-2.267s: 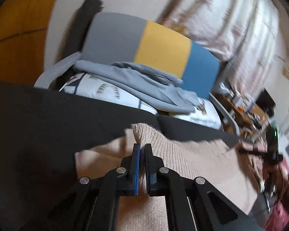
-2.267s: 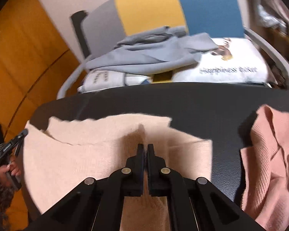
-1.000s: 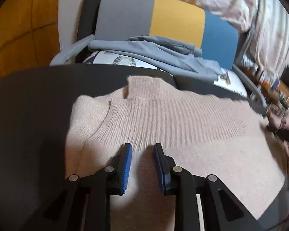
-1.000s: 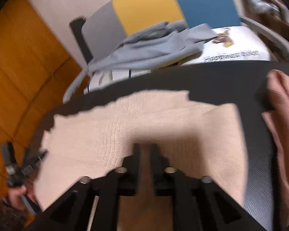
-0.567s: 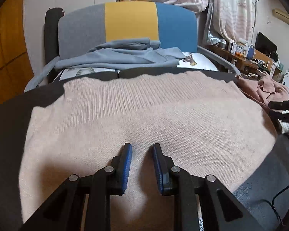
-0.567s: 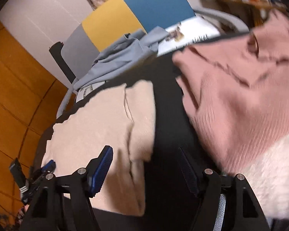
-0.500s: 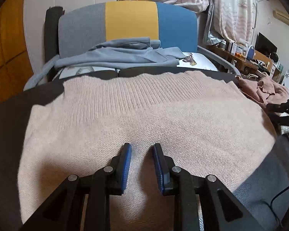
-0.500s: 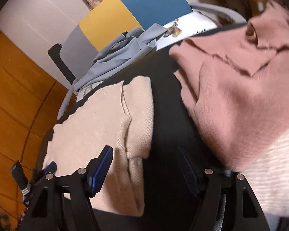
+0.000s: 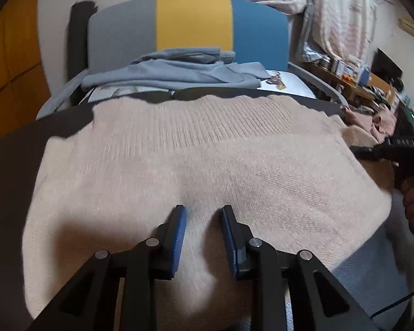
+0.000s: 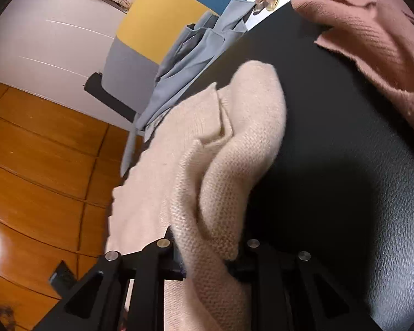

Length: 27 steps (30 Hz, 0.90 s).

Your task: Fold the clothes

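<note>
Beige knit sweaters [image 9: 195,160]: 1
Pink knit garments [image 10: 378,27]: 1
Grey garments [image 9: 176,71]: 1, draped on the chair
Chairs [image 9: 193,22]: 1, grey, yellow and blue back
Tabletops [image 10: 344,143]: 1, black
Tools: 2, left tool [image 9: 204,230] and right tool [image 10: 207,253]

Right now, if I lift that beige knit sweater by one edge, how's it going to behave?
Probably very floppy: the beige sweater already bunches into soft folds by the right gripper. It looks thick-knit, so likely bulky yet fairly light. On the smooth black table it may slide and drag along rather than stay put, so the flat part under the left gripper could shift.
</note>
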Each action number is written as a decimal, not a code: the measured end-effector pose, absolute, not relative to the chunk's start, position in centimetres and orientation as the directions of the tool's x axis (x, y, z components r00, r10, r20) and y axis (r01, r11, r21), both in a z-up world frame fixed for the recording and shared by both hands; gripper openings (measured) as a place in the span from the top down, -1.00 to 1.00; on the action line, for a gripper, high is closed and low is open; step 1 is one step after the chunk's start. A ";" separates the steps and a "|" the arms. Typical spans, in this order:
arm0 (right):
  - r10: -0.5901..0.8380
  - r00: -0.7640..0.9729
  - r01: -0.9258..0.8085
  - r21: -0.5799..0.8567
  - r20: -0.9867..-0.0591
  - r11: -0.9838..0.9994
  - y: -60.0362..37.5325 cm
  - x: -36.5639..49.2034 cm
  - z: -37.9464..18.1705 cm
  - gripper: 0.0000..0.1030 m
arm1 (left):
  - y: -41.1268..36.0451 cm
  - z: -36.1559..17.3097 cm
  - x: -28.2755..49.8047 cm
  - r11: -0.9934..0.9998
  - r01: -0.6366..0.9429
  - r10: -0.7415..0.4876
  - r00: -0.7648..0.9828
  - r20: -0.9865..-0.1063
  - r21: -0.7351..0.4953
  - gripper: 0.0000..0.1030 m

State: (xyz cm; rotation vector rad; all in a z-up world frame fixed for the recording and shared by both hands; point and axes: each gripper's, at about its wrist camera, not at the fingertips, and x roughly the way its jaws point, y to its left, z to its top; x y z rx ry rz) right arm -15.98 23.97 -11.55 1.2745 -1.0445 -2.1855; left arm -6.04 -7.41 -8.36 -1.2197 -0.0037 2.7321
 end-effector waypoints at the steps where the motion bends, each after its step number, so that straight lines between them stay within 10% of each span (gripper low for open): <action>1: -0.658 -0.502 -0.033 0.772 -0.562 -0.634 24.4 -15.4 -11.2 0.64 | -7.2 -8.0 -5.5 -0.990 -0.121 0.135 -0.664 -0.736 -0.072 0.51; 18: -0.623 -0.523 -0.170 0.788 -0.582 -0.592 29.4 -6.1 -9.7 0.65 | 1.3 -7.6 -7.9 -0.939 -0.295 0.331 -0.635 -0.698 -0.177 0.51; 21: -0.617 -0.523 -0.191 0.786 -0.588 -0.588 29.5 -6.0 -10.0 0.65 | -1.0 -6.4 -6.7 -0.921 -0.267 0.390 -0.658 -0.645 -0.284 0.84; 27: -0.611 -0.532 -0.194 0.787 -0.586 -0.586 29.5 -6.3 -9.3 0.65 | 0.2 -7.8 -3.7 -0.916 -0.340 0.388 -0.610 -0.690 -0.214 0.85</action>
